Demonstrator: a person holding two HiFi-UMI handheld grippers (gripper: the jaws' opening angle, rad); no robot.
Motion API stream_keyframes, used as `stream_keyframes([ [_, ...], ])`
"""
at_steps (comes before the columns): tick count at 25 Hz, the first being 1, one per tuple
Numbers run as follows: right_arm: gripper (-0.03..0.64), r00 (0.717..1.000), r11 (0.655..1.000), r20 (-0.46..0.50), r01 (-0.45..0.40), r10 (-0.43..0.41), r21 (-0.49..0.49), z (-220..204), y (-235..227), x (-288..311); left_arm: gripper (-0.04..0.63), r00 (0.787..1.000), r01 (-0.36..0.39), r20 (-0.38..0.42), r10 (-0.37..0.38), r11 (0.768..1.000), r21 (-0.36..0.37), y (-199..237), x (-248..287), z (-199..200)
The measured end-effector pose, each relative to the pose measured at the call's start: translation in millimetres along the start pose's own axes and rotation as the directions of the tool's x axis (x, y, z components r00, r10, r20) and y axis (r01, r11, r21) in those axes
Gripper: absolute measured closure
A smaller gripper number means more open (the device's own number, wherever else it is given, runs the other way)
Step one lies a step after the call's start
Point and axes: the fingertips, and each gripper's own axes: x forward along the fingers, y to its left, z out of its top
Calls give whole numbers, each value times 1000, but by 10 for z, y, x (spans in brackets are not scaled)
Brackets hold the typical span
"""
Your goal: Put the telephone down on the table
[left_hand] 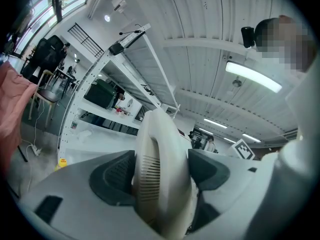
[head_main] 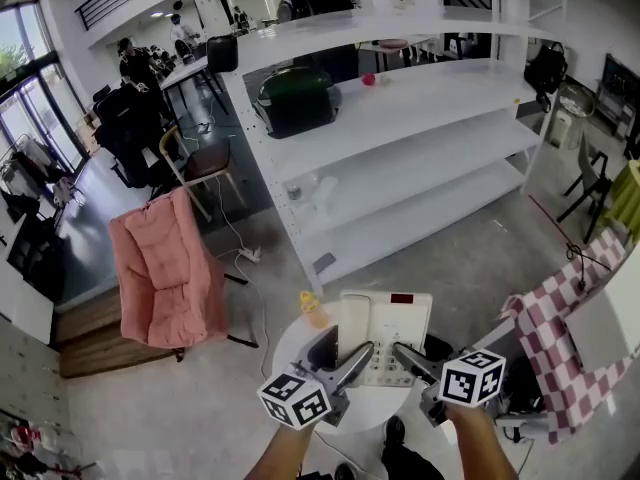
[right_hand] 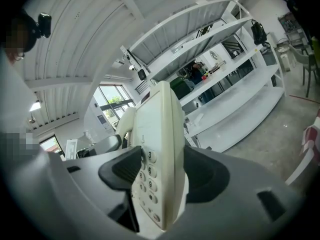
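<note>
A cream desk telephone [head_main: 388,320] with a keypad and its handset [head_main: 352,318] on the left side is held over the small round white table [head_main: 286,344]. My left gripper [head_main: 352,360] is shut on the handset [left_hand: 160,184], whose slotted end sits between the dark pads. My right gripper [head_main: 404,356] is shut on the edge of the telephone's base [right_hand: 161,149], with the number keys showing beside the left pad. In the right gripper view the handset [right_hand: 125,128] rests in its cradle. Both gripper views look upward along the telephone. I cannot tell whether it touches the table.
A small yellow object [head_main: 312,306] sits at the table's far edge. Behind stands a long white shelving unit [head_main: 400,138]. A pink padded chair [head_main: 165,268] is at the left and a red-and-white checked cloth [head_main: 560,338] at the right.
</note>
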Motion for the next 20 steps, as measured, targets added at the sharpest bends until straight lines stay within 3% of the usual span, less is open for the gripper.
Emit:
stream_keyframes([
  [20, 371, 997, 996, -80, 25, -18, 87, -296, -678, 489, 268, 996, -48, -81, 41, 995, -88, 649, 417, -531],
])
